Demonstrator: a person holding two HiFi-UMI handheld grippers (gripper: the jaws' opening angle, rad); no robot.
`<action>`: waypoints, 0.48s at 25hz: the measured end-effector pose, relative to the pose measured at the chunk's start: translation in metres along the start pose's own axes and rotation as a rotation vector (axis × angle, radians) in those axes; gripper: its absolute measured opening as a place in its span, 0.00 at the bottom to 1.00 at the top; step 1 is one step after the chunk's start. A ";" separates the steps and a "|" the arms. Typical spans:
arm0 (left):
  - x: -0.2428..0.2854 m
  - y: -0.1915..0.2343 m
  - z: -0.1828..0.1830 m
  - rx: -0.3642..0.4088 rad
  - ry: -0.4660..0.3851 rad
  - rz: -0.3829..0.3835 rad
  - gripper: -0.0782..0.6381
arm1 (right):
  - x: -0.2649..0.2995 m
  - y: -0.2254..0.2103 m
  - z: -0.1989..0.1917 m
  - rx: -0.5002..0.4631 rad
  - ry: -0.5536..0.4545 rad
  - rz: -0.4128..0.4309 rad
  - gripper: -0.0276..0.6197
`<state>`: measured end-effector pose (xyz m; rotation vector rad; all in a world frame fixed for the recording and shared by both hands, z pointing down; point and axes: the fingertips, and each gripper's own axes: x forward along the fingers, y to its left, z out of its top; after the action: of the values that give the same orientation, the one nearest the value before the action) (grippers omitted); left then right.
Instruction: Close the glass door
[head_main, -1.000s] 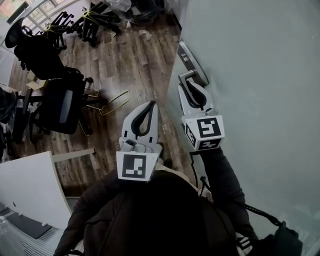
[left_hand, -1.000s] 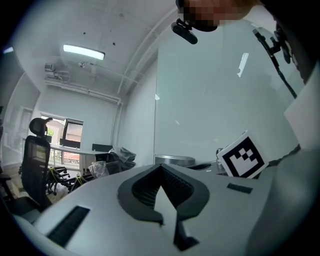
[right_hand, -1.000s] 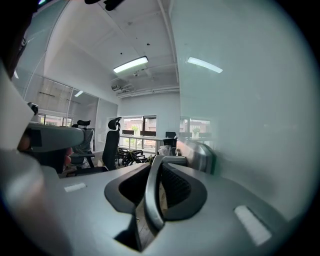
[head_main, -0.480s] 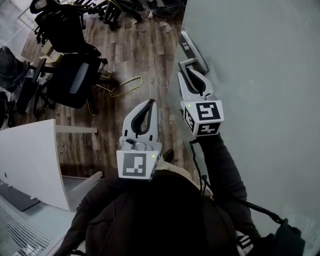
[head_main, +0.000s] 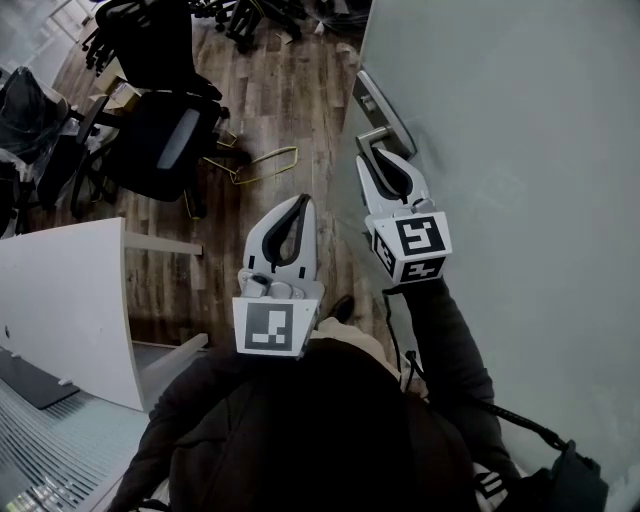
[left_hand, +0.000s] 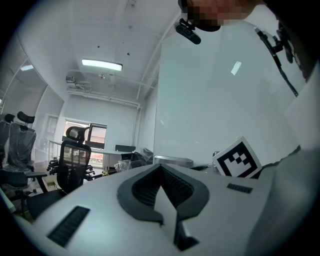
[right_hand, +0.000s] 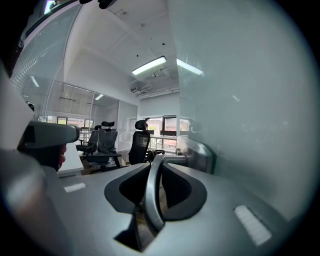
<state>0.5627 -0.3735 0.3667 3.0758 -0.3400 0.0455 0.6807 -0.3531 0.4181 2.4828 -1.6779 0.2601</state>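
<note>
Evidently the door handle (right_hand: 150, 192) is clamped in the right tongs (head_main: 378, 152) to steer the glass door (head_main: 500, 150), the left tongs (head_main: 303, 205) being held closed, empty, alongside.

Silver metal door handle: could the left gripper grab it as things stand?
Probably not: the right gripper is shut on the silver metal door handle, filling its lever, and the left gripper has its jaws together.

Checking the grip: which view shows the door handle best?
Right gripper view: the door handle runs between the right gripper's shut jaws. Head view shows only its end; left gripper view doesn't show it clearly.
</note>
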 end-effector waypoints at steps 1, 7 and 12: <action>-0.001 0.001 0.003 -0.001 -0.001 0.004 0.10 | -0.001 0.003 0.001 -0.002 0.000 0.011 0.15; -0.017 0.002 0.012 0.003 0.006 0.006 0.10 | -0.008 0.027 0.007 0.002 0.001 0.067 0.15; -0.069 0.031 0.005 0.018 0.005 0.024 0.10 | -0.013 0.091 0.004 -0.021 -0.006 0.107 0.15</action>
<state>0.4889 -0.3891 0.3607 3.0886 -0.3777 0.0570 0.5915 -0.3756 0.4123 2.3848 -1.8098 0.2454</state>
